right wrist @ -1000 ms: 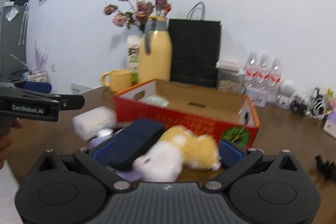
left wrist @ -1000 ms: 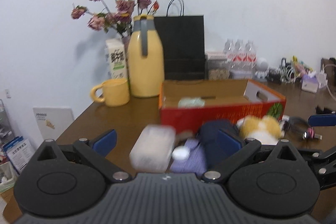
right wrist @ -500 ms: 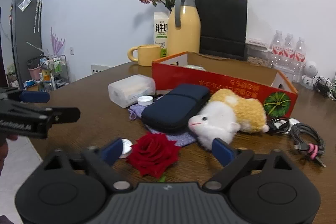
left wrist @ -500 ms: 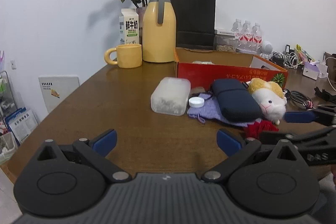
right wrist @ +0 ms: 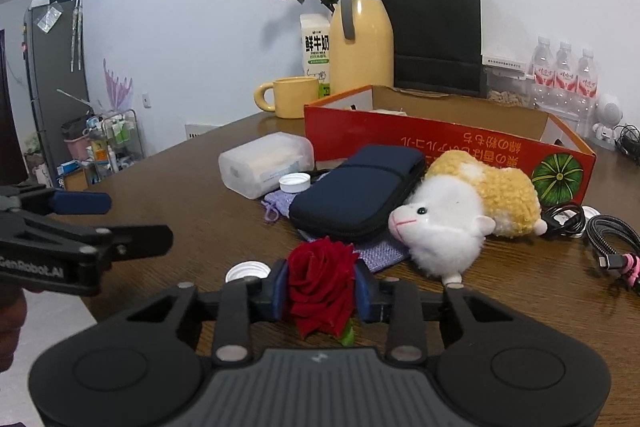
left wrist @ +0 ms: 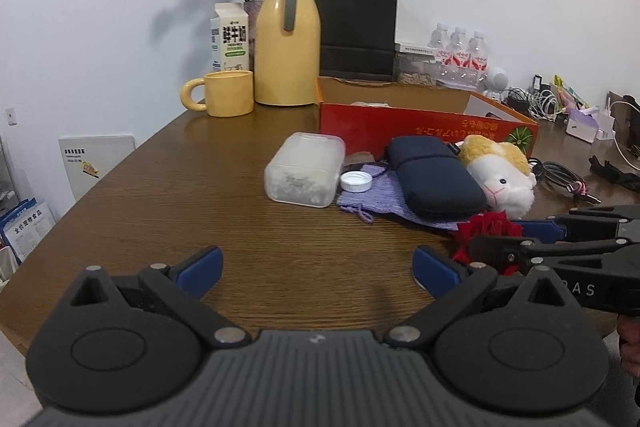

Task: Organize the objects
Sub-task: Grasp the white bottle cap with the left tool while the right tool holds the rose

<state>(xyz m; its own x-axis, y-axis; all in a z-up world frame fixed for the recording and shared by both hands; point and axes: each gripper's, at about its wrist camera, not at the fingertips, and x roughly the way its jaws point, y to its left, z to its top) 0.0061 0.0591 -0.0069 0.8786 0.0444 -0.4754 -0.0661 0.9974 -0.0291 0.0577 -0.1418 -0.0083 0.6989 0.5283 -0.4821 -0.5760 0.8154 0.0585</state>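
Right wrist view: your right gripper (right wrist: 321, 290) fingers are closing on the soft red fabric rose (right wrist: 320, 281) near the brown wooden tabletop (right wrist: 192, 195) front edge; your left gripper (left wrist: 316, 269) fingers stay wide apart, holding nothing.

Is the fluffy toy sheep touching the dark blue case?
Touching. In the right wrist view the plush sheep leans its head against the dark blue case, no gap between them.

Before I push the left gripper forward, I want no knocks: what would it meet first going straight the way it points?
The left gripper stands open over bare table. Straight ahead, the clear plastic box looks first in line, with the white cap just right of it. Depth is hard to judge through the fisheye.
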